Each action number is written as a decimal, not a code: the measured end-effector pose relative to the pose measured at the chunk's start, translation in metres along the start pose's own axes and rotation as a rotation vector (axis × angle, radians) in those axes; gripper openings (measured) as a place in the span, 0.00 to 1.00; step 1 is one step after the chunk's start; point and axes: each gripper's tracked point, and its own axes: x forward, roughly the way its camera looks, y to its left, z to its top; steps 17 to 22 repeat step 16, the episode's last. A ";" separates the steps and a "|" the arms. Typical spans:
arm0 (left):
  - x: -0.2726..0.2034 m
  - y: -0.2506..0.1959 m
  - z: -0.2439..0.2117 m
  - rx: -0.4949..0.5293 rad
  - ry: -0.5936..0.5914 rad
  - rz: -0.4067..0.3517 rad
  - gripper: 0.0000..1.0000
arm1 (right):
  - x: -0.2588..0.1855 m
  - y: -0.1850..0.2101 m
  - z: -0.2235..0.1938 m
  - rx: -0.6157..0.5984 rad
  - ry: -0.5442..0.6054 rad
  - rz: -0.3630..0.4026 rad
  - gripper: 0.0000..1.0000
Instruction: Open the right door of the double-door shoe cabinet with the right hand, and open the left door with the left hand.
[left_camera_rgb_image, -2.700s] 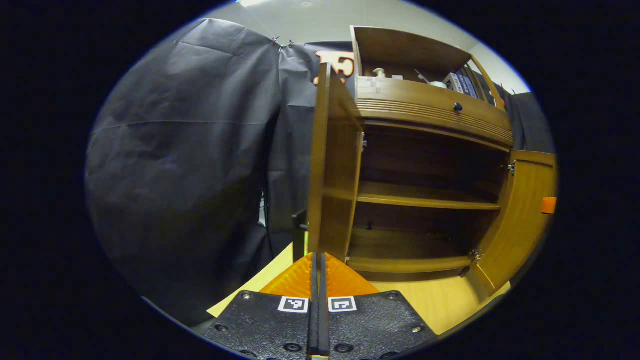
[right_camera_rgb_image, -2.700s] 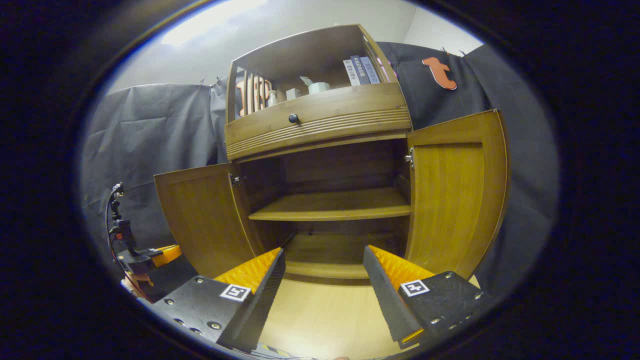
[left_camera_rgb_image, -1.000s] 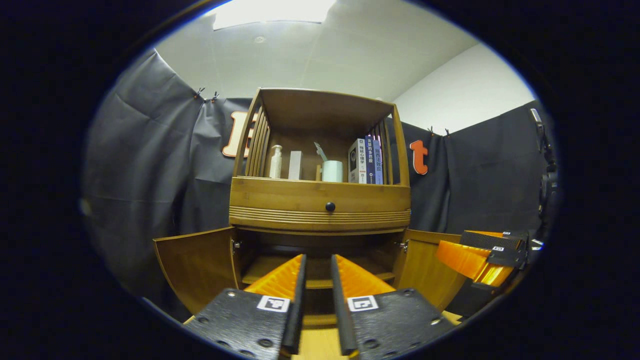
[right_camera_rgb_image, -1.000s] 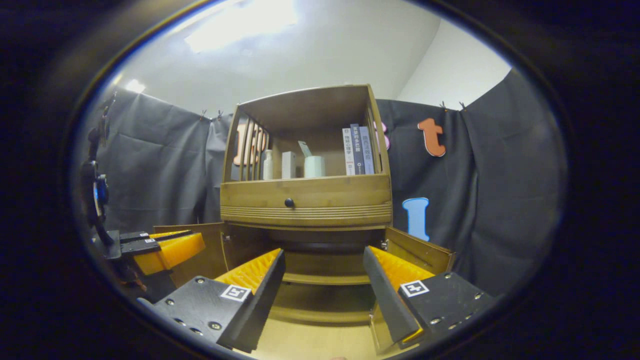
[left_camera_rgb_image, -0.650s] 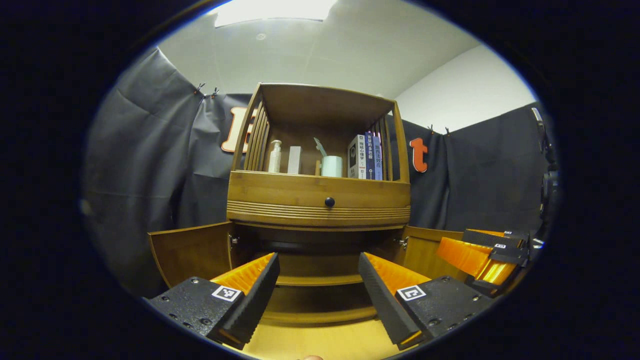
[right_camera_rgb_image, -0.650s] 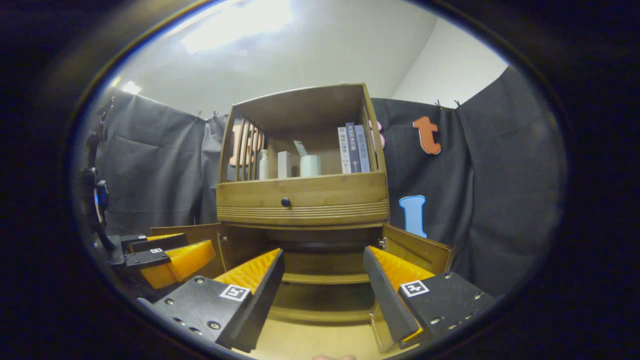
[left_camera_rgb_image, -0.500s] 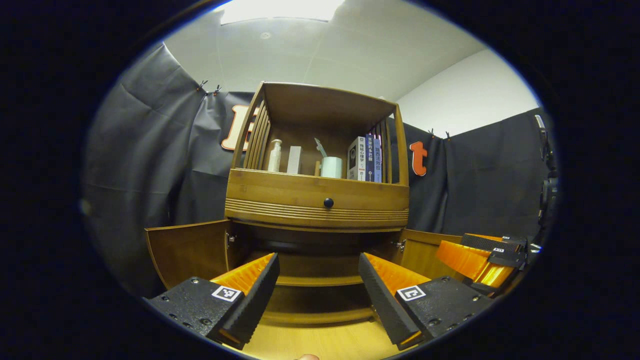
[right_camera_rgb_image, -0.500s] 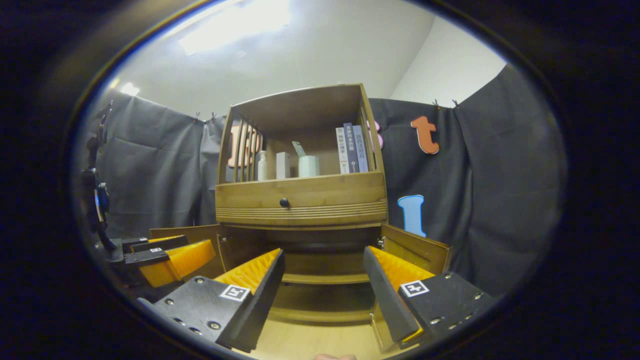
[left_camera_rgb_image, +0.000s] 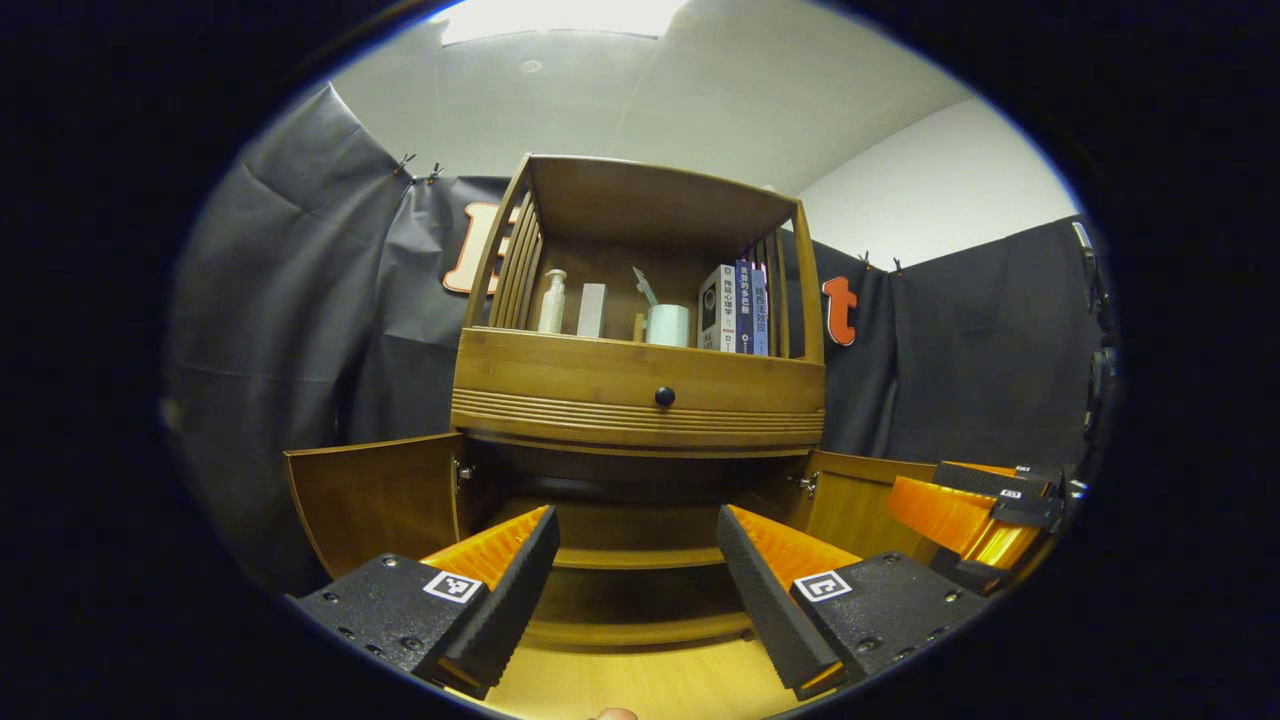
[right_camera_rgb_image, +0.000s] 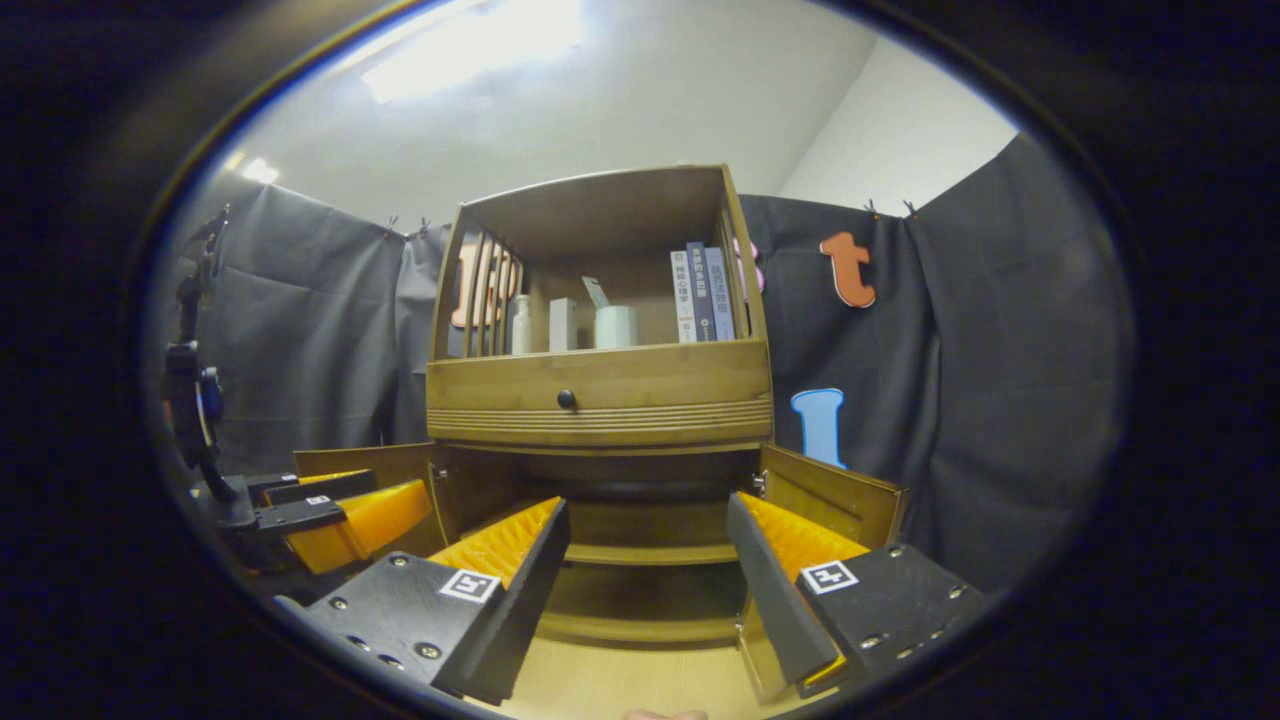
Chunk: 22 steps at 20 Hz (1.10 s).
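Note:
The wooden shoe cabinet (left_camera_rgb_image: 640, 390) (right_camera_rgb_image: 600, 395) stands straight ahead with both lower doors swung wide. Its left door (left_camera_rgb_image: 375, 495) (right_camera_rgb_image: 350, 460) and right door (left_camera_rgb_image: 860, 500) (right_camera_rgb_image: 835, 495) stand out from the dark inside, where a shelf (left_camera_rgb_image: 640, 560) (right_camera_rgb_image: 650, 553) shows. My left gripper (left_camera_rgb_image: 635, 570) is open, well back from the cabinet, holding nothing; it also appears at the left of the right gripper view (right_camera_rgb_image: 335, 510). My right gripper (right_camera_rgb_image: 648, 575) is open and empty too, and it shows at the right of the left gripper view (left_camera_rgb_image: 975, 510).
A drawer with a black knob (left_camera_rgb_image: 664, 396) sits above the doors. The open top shelf holds a bottle (left_camera_rgb_image: 551, 302), a cup (left_camera_rgb_image: 668, 325) and books (left_camera_rgb_image: 740, 308). Pale wooden floor (left_camera_rgb_image: 640, 680) lies in front of the cabinet.
My left gripper went from shut at the left door's edge to open, and both grippers drew back from the cabinet and tilted upward. In the last half second little has moved.

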 end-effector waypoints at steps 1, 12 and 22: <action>0.002 0.002 -0.001 -0.002 0.002 -0.005 0.98 | -0.001 0.000 -0.001 0.001 0.003 -0.007 0.94; 0.022 -0.005 -0.002 -0.020 0.011 -0.121 0.92 | -0.007 -0.007 -0.002 0.003 0.003 -0.088 0.94; 0.022 -0.008 0.000 -0.012 0.006 -0.168 0.96 | -0.008 -0.009 -0.002 -0.006 -0.009 -0.116 0.94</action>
